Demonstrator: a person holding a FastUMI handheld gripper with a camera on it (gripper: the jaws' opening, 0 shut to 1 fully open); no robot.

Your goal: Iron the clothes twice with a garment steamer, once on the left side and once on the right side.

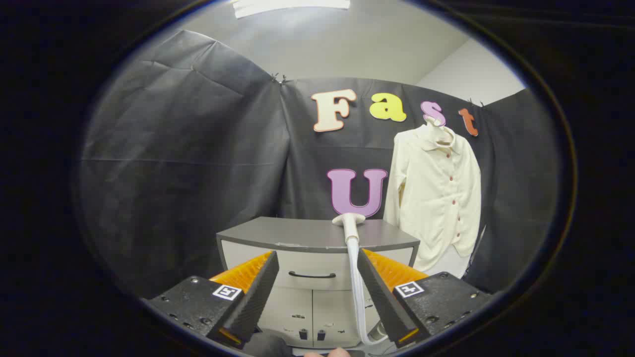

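Beyond the spread, empty tool (317,292) the steamer head (349,224) rests on the counter (297,233), shirt (436,193) hanging to its right; a sloppy pinch might snag its trailing hose (356,287)

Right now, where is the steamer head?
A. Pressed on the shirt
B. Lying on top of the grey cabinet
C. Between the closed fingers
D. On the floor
B: the steamer head rests on the grey cabinet, beyond the open gripper and apart from the hanging shirt.
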